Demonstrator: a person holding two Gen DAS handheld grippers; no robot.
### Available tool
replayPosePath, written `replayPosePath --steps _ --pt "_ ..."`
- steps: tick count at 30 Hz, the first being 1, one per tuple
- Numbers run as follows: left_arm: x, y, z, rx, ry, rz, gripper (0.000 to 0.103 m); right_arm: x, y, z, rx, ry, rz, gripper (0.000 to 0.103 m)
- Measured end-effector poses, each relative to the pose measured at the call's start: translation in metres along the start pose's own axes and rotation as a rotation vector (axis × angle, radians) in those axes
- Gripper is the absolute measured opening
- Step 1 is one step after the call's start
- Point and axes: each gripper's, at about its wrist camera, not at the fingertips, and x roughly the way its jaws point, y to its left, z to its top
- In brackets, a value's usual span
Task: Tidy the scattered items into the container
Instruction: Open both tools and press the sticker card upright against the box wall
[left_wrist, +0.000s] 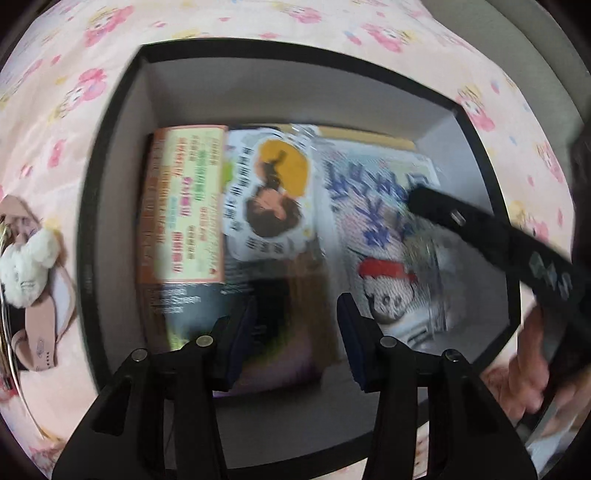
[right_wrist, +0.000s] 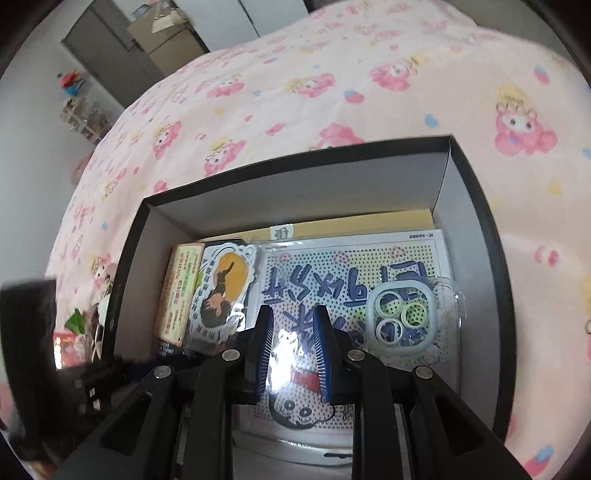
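Left tongs (left_wrist: 291, 332) gaping, nothing between them, hovering over black box (right_wrist: 480, 206) on pink cartoon-print bed (right_wrist: 332, 92). Inside, left to right — orange booklet (right_wrist: 179, 291), character card (right_wrist: 221, 291), pegboard sheet (right_wrist: 354, 266), clear phone case (right_wrist: 413, 317). Right tongs (right_wrist: 293, 354) narrowly parted, empty, above pegboard sheet. Plush keychain (left_wrist: 26, 266) outside box — left. Shelves (right_wrist: 85, 114) by wall.

A black-rimmed cardboard box with grey inner walls (left_wrist: 122, 155) sits on a pink cartoon-print bedsheet (left_wrist: 332, 26). Inside lie an orange-edged printed pack (left_wrist: 184, 206), a white die-cut character card (left_wrist: 273, 192) and a dotted blue-lettered sheet (left_wrist: 373, 221). The left gripper (left_wrist: 295, 332) hangs open above them. A white plush charm (left_wrist: 29, 266) lies outside the box.
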Motion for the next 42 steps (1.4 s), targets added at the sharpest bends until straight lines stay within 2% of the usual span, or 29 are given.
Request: replayPosePath --steps 2,4,6,8,14,16,17,19,24,30,35,36,38,40,42 --pt "0.003 -0.003 0.004 0.022 -0.021 0.038 0.046 0.006 0.005 0.004 -0.024 0.020 -0.014 0.019" --pt "0.003 0.000 0.012 -0.002 -0.044 0.058 0.046 0.005 0.007 0.007 -0.014 0.003 -0.004 0.019" --pt "0.000 0.011 0.022 -0.069 -0.063 0.046 0.045 0.004 0.005 0.007 0.009 0.002 0.018 0.019" --pt "-0.002 0.019 0.031 -0.114 -0.062 -0.006 0.042 0.005 0.003 0.005 0.017 0.006 0.024 0.019" --pt "-0.012 0.018 0.024 -0.070 -0.062 -0.033 0.046 0.008 0.010 -0.001 -0.021 0.022 -0.032 0.019" --pt "-0.009 0.013 0.025 -0.052 -0.040 -0.040 0.046 0.005 0.010 0.000 -0.011 0.002 -0.048 0.023" --pt "-0.007 0.012 0.025 -0.038 -0.032 -0.026 0.046 0.004 0.008 0.000 -0.005 -0.006 -0.056 0.028" --pt "-0.001 0.013 0.029 -0.033 -0.029 -0.007 0.046 0.003 0.006 0.001 0.005 -0.022 -0.079 0.029" --pt "-0.006 0.031 0.044 -0.094 -0.060 -0.054 0.046 0.011 0.005 -0.001 0.001 -0.001 -0.082 0.029" --pt "-0.029 0.035 0.033 -0.084 -0.124 -0.080 0.046 0.023 0.012 -0.002 -0.021 0.027 -0.106 0.029" --pt "-0.028 0.042 0.047 -0.106 -0.163 -0.112 0.046 0.031 0.016 -0.005 -0.021 0.053 -0.110 0.031" --pt "-0.031 0.042 0.046 -0.115 -0.165 -0.114 0.046 0.033 0.016 -0.005 -0.019 0.061 -0.113 0.033" --pt "-0.008 0.032 0.055 -0.138 -0.150 -0.119 0.047 0.037 0.015 -0.005 -0.016 0.076 -0.114 0.036" --pt "-0.002 0.033 0.058 -0.149 -0.126 -0.125 0.047 0.037 0.017 -0.006 -0.019 0.077 -0.114 0.038" --pt "0.006 0.030 0.060 -0.147 -0.095 -0.107 0.047 0.037 0.019 -0.006 -0.026 0.079 -0.112 0.040"
